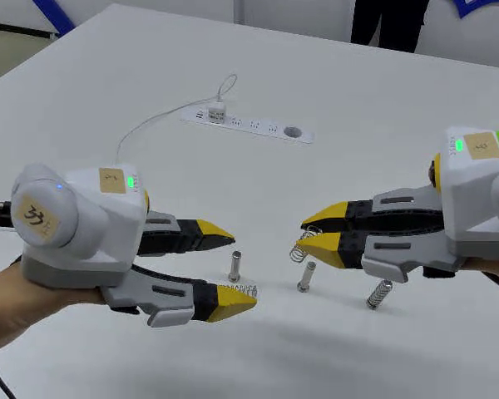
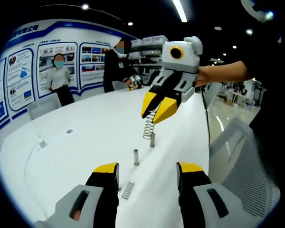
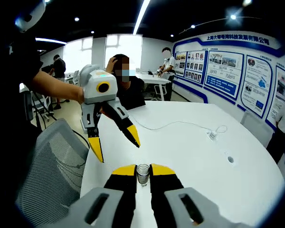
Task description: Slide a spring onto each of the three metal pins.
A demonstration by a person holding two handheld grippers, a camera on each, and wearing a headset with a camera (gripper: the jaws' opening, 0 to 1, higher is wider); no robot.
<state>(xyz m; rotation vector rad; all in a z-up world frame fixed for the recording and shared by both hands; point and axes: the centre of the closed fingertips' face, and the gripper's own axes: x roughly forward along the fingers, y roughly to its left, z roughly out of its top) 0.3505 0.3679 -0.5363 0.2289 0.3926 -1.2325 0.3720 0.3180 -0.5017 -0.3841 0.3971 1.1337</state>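
Right gripper (image 1: 303, 233): fingers clenched on a spring (image 2: 148, 127). The spring's long axis is near vertical, its lower end pointing down at the right pin (image 2: 152, 139), just above it.

Left gripper (image 2: 148, 167): fingers released, with the upright left pin (image 1: 234, 266) just ahead of them.

A second spring (image 1: 243, 290) lies flat on the worktop (image 1: 150, 108), beside the left gripper's near finger.
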